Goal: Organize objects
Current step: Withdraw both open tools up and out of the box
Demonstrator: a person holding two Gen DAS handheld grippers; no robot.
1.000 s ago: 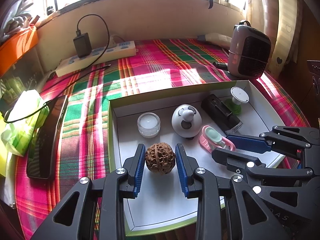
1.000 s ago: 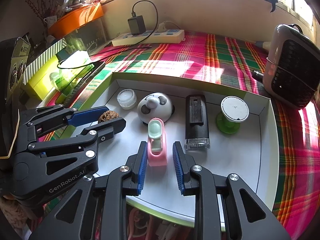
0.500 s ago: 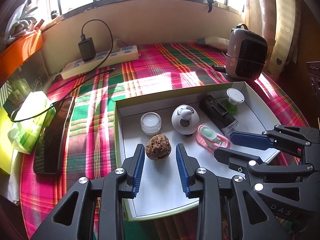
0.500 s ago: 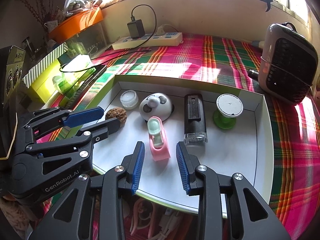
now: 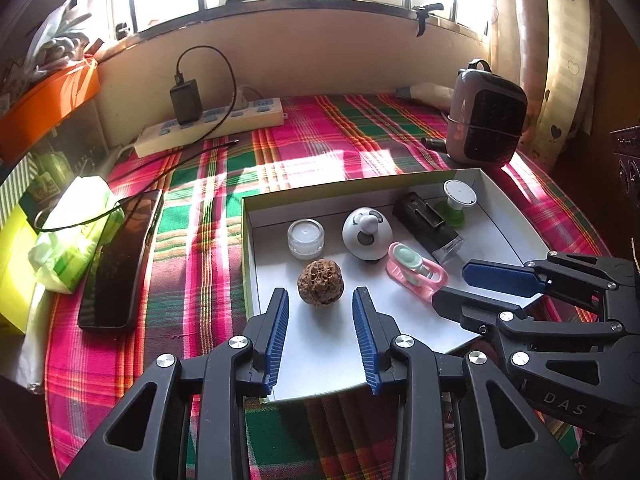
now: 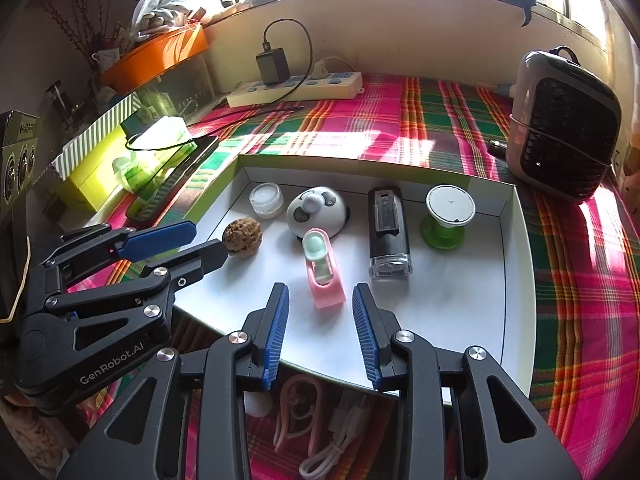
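A white box [image 5: 516,216] [image 6: 516,240] on the plaid cloth holds a brown walnut [image 5: 320,283] [image 6: 242,237], a small white jar [image 5: 305,237] [image 6: 266,199], a panda-shaped dome [image 5: 367,233] [image 6: 318,211], a pink and mint clip [image 5: 416,270] [image 6: 323,272], a black stamp [image 5: 426,221] [image 6: 388,226] and a green-footed white disc [image 5: 459,199] [image 6: 449,216]. My left gripper [image 5: 321,299] is open and empty, just short of the walnut. My right gripper [image 6: 321,295] is open and empty, just short of the pink clip.
A power strip with a charger [image 5: 208,124] and a small heater [image 5: 486,122] stand at the back. A phone [image 5: 120,256] and green packets [image 5: 72,236] lie left of the box. Cables and a pink loop [image 6: 304,412] lie below the box's front edge.
Both grippers have drawn back from the box and risen. The walnut and the pink clip, earlier between the fingers, now sit free ahead of the fingertips.
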